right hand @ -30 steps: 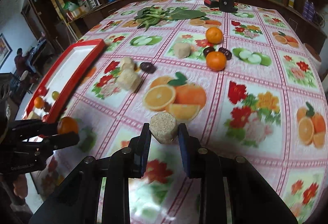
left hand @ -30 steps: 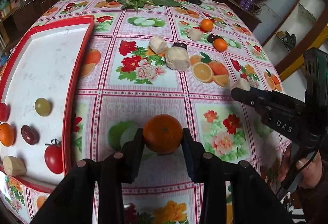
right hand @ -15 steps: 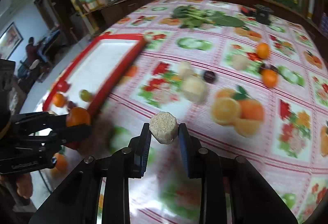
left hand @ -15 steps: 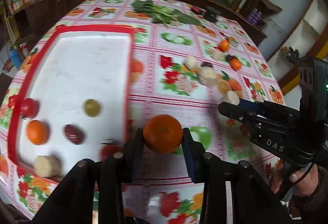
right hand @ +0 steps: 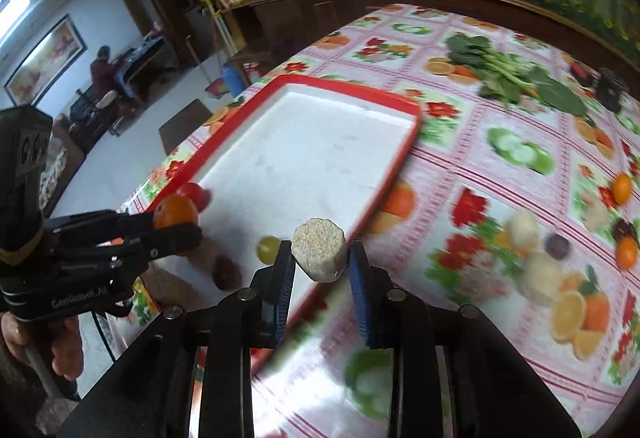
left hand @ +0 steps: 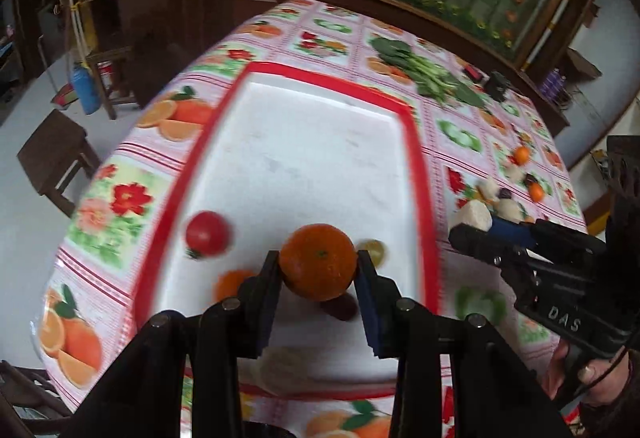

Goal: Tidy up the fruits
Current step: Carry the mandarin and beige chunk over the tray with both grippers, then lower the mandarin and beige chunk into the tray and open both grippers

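Note:
My left gripper [left hand: 318, 272] is shut on an orange [left hand: 318, 266] and hangs over the near end of the red-rimmed white tray [left hand: 416, 157]. On the tray lie a red tomato [left hand: 207, 234], another orange [left hand: 232, 284], a green grape [left hand: 374, 250], a dark date [left hand: 340, 308] and a beige chunk [left hand: 280, 366]. My right gripper [right hand: 320, 264] is shut on a beige cut chunk [right hand: 319, 250], just over the tray's right rim [right hand: 384, 193]. In the right wrist view the left gripper [right hand: 176, 224] shows at the left, holding the orange [right hand: 175, 211].
Further oranges [right hand: 622, 187], beige chunks [right hand: 542, 274] and dark dates [right hand: 557, 246] lie on the flowered tablecloth to the right. Leafy greens [right hand: 504, 71] and a small black object [right hand: 608, 89] sit at the far side. A stool [left hand: 56, 153] stands on the floor at the left.
Both grippers have swung left from the tablecloth toward the tray, each keeping its load. The left one now hangs over the tray, the right one over its rim.

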Available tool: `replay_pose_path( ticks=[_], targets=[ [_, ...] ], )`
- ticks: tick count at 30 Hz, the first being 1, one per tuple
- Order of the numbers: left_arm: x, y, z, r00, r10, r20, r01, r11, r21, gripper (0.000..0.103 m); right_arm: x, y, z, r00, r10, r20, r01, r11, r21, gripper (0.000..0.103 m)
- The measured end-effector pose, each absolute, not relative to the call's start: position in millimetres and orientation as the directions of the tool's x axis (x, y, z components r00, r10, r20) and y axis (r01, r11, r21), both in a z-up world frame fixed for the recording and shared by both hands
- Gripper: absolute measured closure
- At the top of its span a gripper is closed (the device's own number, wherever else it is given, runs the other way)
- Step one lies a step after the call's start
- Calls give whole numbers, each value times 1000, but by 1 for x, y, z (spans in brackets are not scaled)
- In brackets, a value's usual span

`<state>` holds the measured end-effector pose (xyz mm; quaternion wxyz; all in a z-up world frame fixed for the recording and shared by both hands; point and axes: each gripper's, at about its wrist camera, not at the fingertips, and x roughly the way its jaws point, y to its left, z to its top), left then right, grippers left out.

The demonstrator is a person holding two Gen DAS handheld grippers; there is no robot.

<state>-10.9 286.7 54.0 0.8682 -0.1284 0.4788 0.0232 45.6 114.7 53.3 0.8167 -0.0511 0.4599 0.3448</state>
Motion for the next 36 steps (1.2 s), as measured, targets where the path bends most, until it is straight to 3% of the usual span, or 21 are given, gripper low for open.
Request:
replay_pose_path(
  ticks=[16, 34, 36],
  targets=[
    [25, 305, 21, 477, -46, -878, -176, 973, -147, 64, 68, 163, 15, 293, 451, -843, -624, 758, 188, 77],
    [34, 293, 19, 469, -1, -883, -155, 984, -83, 63, 70, 167, 13, 314, 420, -851, -634, 760, 141, 74],
    [33, 294, 20, 471, 7, -882, -160, 984, -78, 56, 68, 167, 14, 320, 418, -850, -638, 759, 134, 72]
  ],
)
